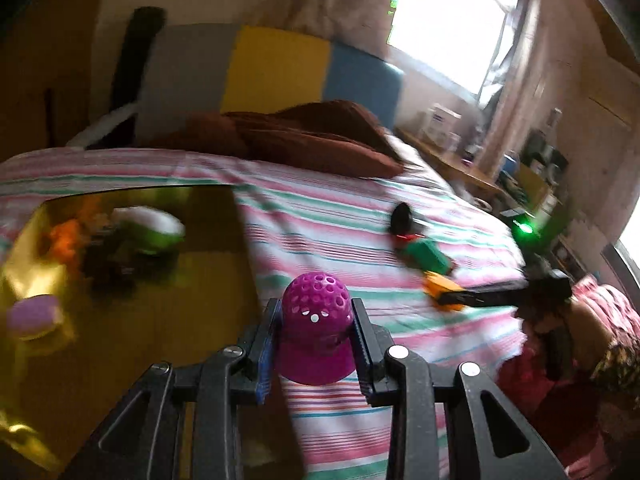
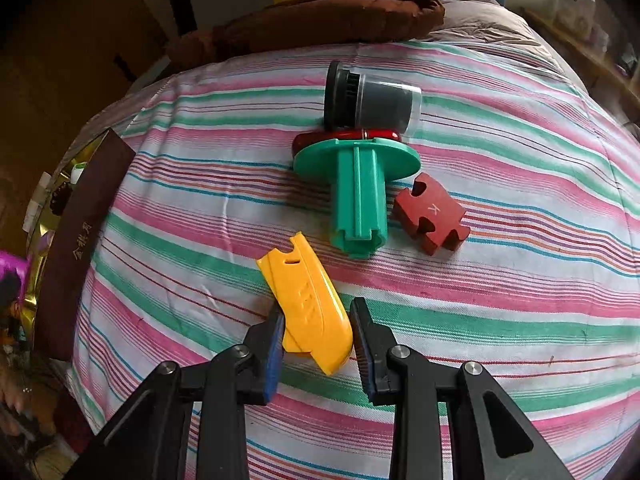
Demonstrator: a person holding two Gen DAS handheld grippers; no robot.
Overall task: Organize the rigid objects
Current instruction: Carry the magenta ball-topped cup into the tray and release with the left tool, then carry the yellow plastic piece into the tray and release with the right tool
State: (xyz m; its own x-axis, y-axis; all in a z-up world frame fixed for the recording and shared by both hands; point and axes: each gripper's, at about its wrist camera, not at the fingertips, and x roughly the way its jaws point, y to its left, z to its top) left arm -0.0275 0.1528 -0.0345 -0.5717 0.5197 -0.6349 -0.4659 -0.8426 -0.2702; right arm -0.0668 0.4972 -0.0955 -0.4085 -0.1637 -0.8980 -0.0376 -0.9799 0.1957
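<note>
A perforated magenta plastic dome [image 1: 316, 328], judged light and stiff, is clamped at its flared base by the left gripper [image 1: 316, 344] above the striped bedspread [image 1: 360, 216], beside a gold-lined box [image 1: 208, 280]. A smooth, slippery-looking yellow plastic shell [image 2: 308, 304] is pinched at its rounded end by the right gripper [image 2: 318, 340], near a ribbed green plastic spool [image 2: 356, 192].

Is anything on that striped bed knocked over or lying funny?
Yes. The dark jar with a clear cap lies on its side, and the green spool is tipped over, its flange leaning on a red object. The red puzzle piece lies loose beside it. Nothing looks spilled or broken.
</note>
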